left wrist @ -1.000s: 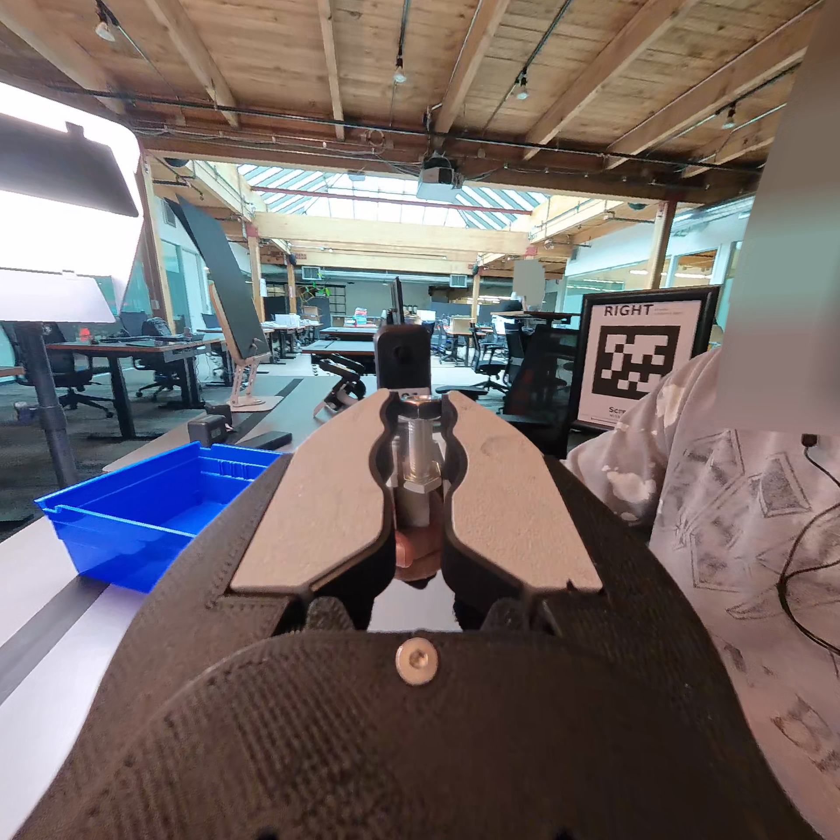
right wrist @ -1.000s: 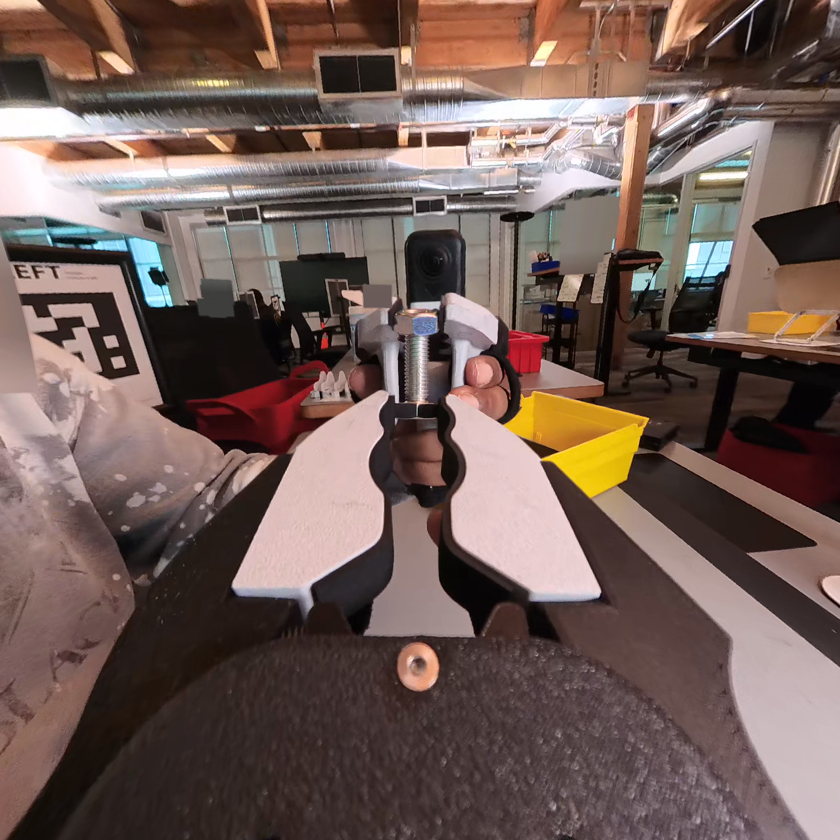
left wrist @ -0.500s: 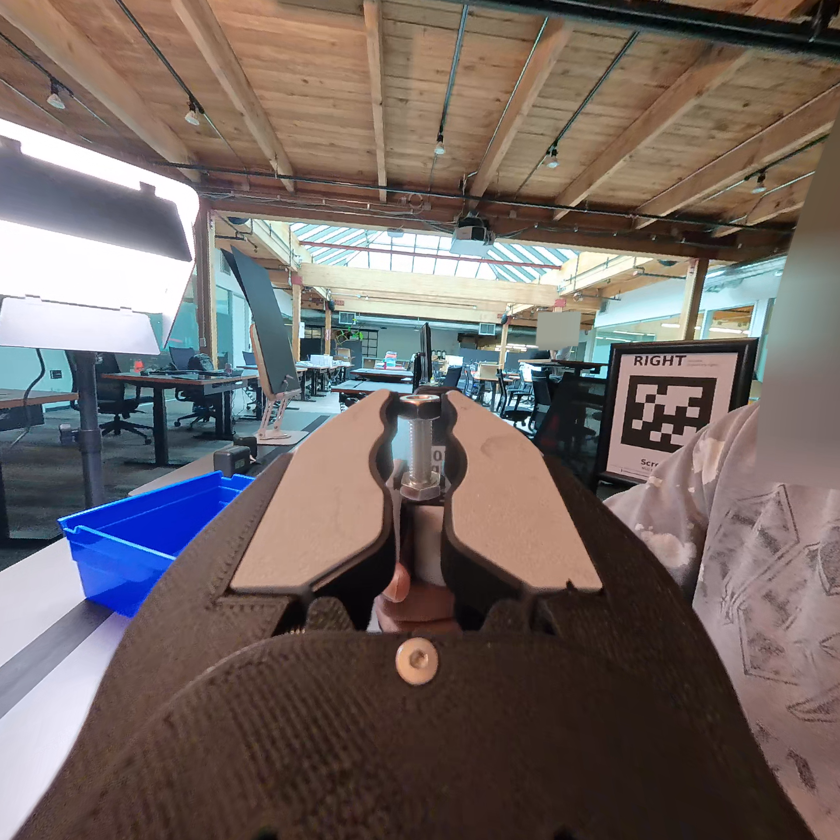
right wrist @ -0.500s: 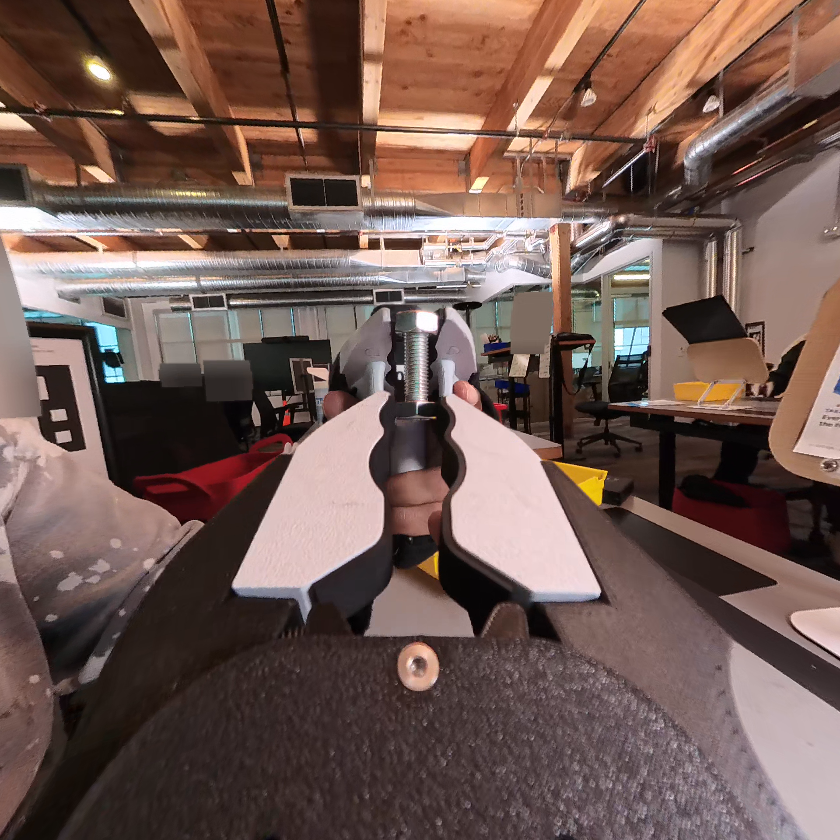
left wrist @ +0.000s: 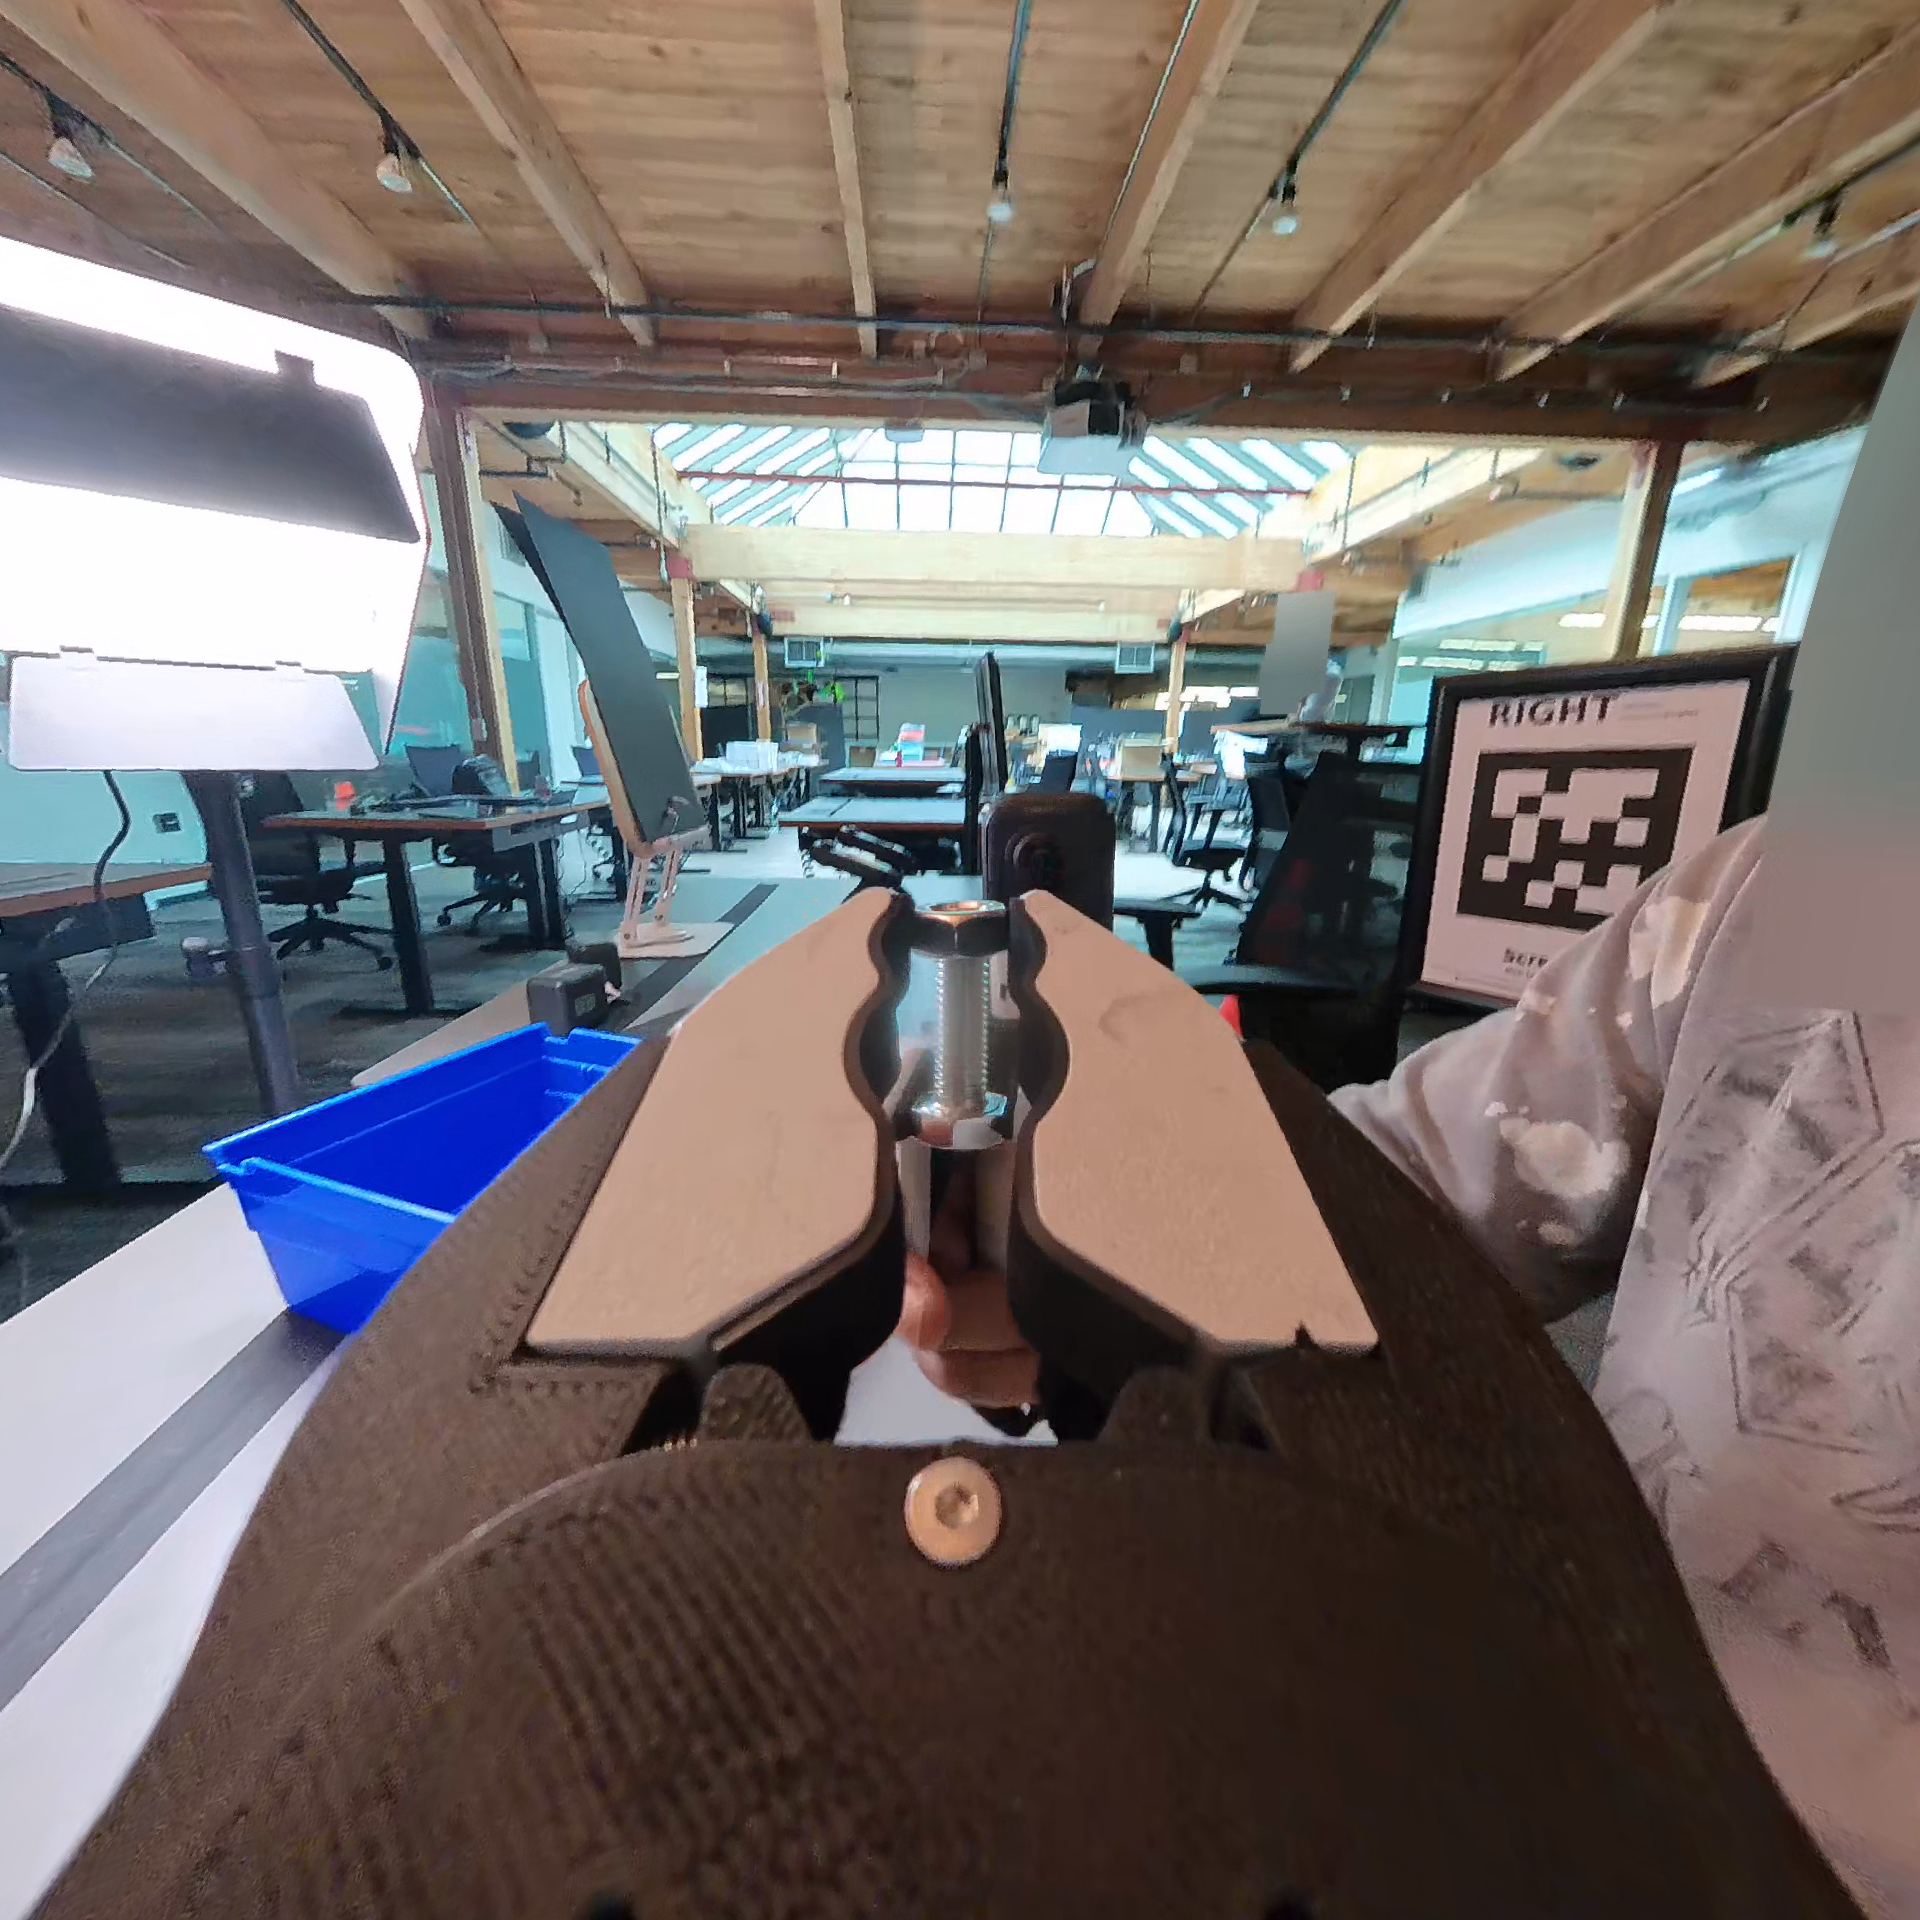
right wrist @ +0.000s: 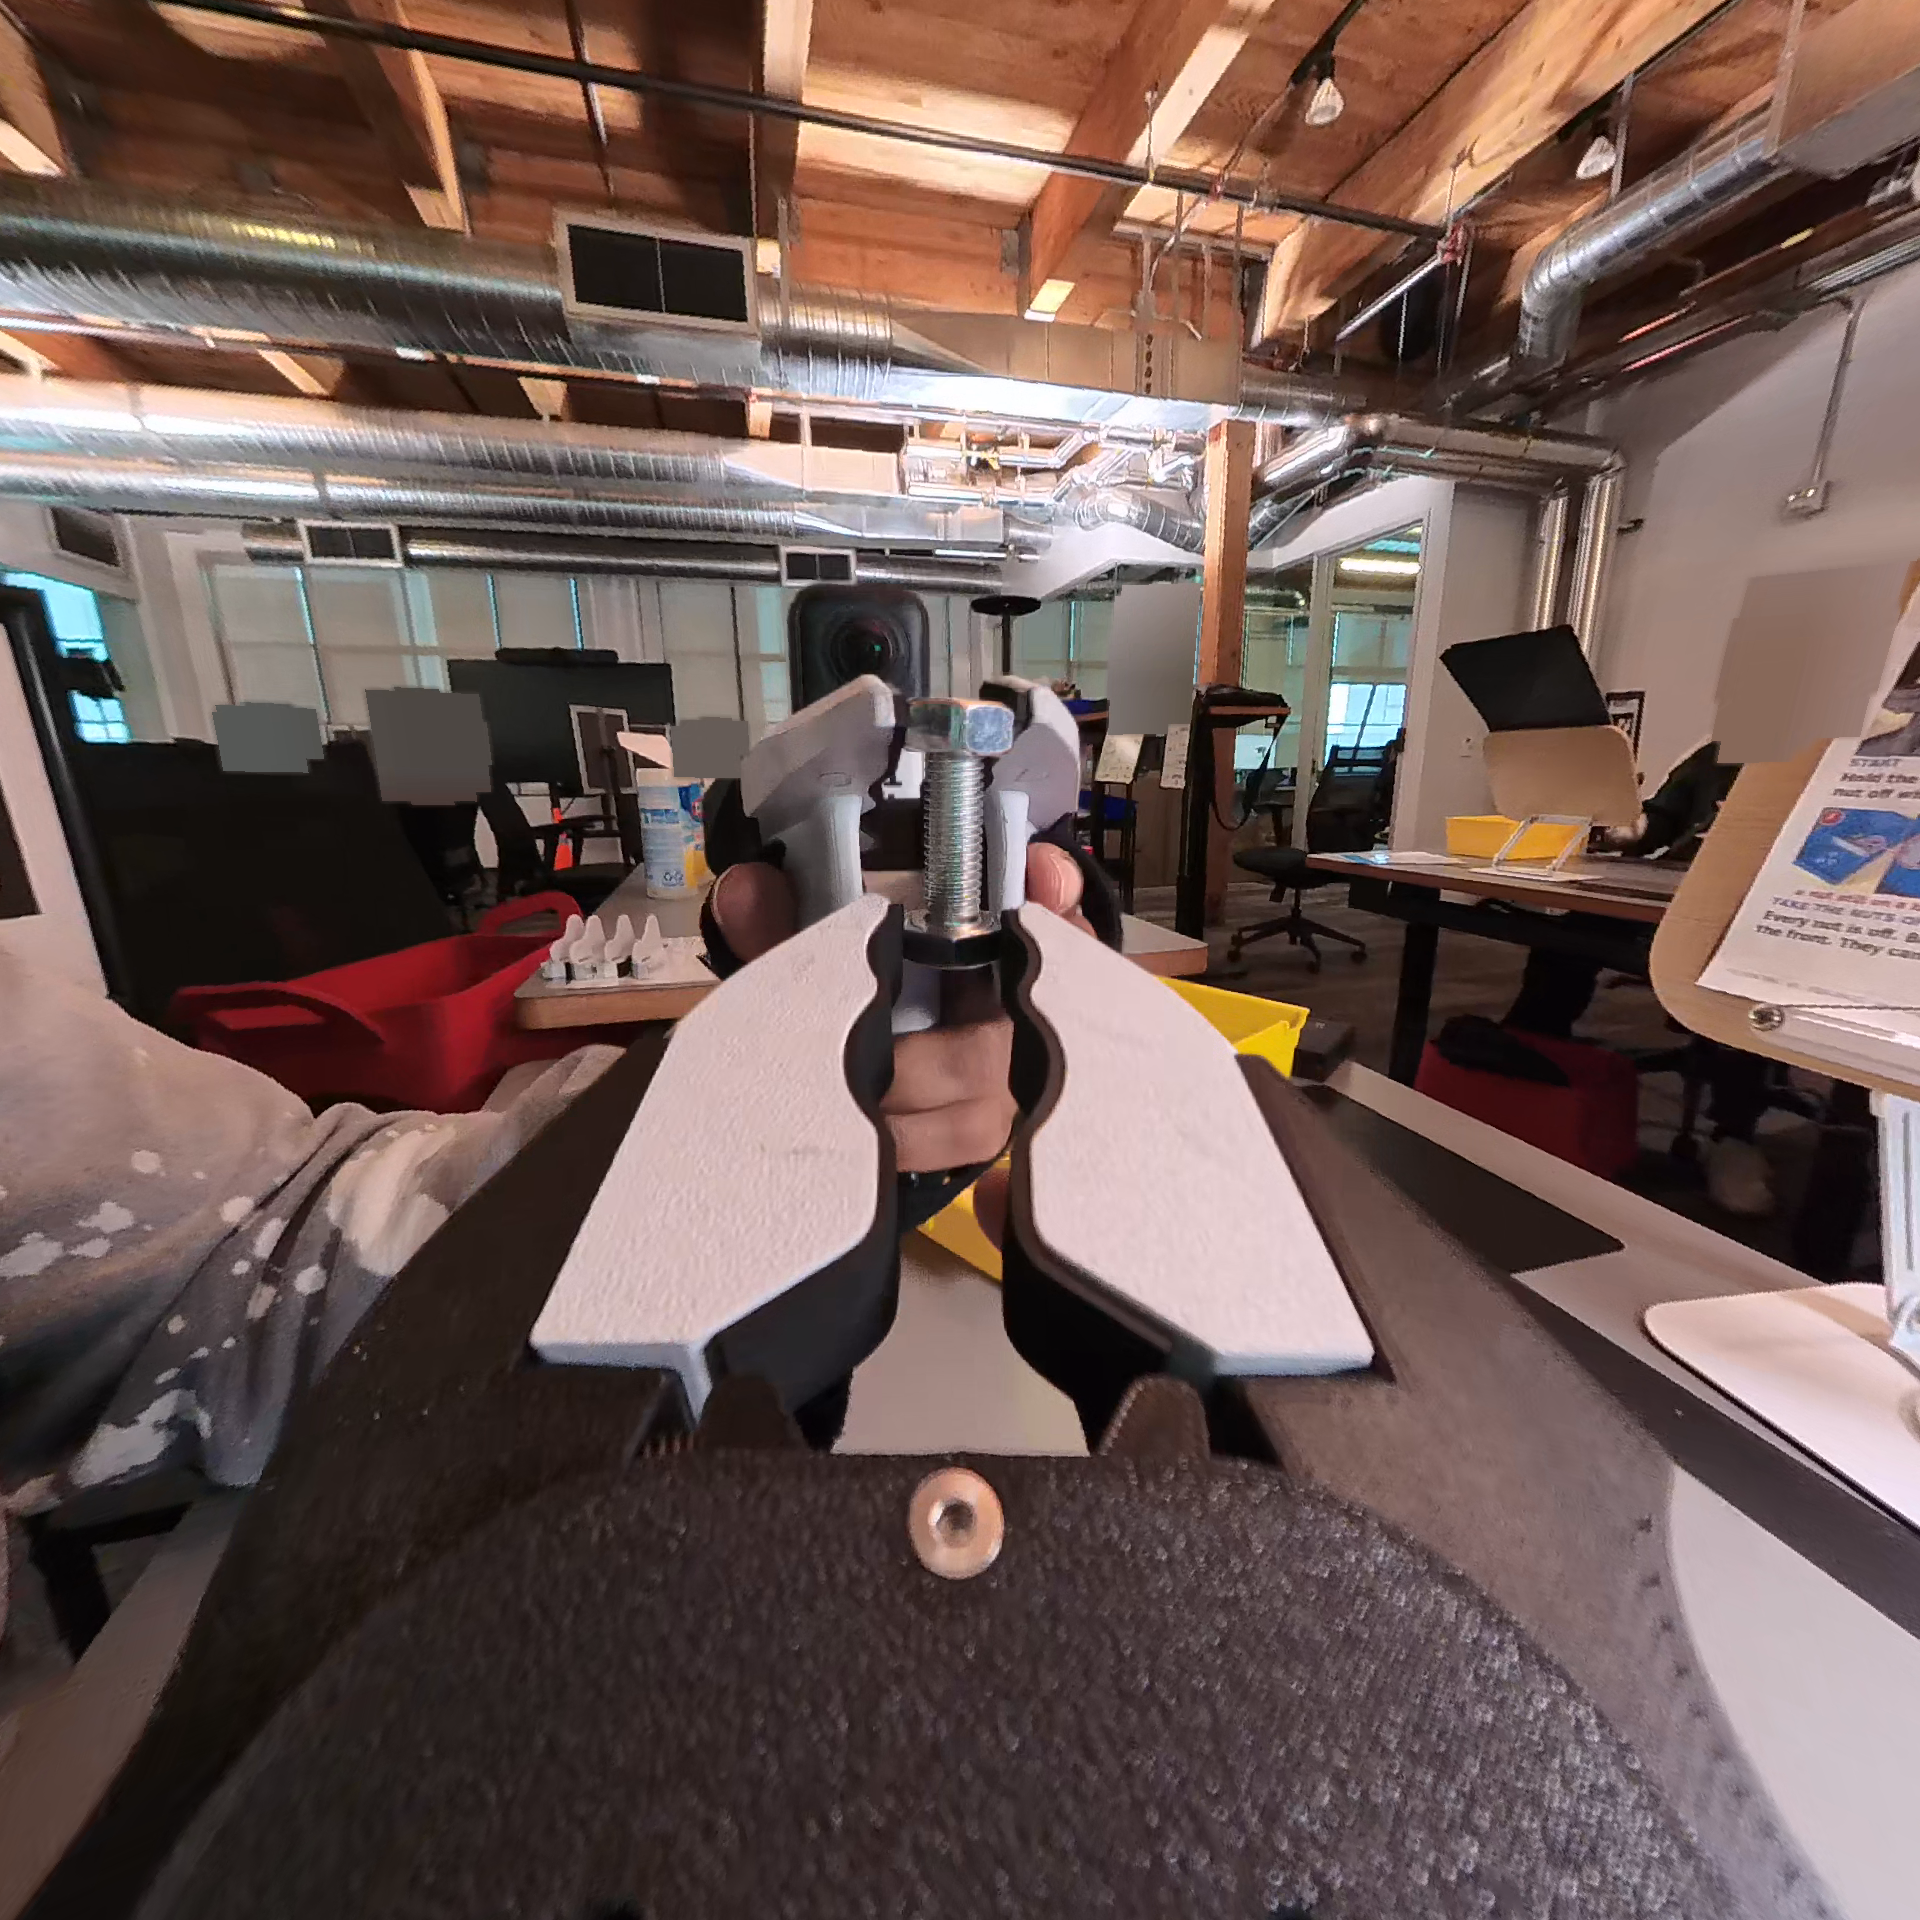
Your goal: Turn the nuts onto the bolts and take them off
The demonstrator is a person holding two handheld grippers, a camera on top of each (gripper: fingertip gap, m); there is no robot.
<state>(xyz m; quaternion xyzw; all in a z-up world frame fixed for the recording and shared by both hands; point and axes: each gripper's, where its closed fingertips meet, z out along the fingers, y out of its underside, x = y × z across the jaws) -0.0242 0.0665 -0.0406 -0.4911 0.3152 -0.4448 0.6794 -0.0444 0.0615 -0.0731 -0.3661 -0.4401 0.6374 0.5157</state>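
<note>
Bolt (right wrist: 958, 831): upright between my two tools, head at the top.
Nut (right wrist: 951, 928): low on its thread.
Right tool (right wrist: 951, 935): clamped on the nut.
Left tool (left wrist: 958, 920): clamped on the bolt's head.
Surface (left wrist: 94, 1382): below, blue bin (left wrist: 416, 1132) on it.

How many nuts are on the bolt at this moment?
1: the nut sits on the bolt thread, gripped between the tips of the right tool. No other shows on the bare thread.

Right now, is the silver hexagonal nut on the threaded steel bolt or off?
On. The silver hexagonal nut encircles the threaded steel bolt, far from its head.
</note>
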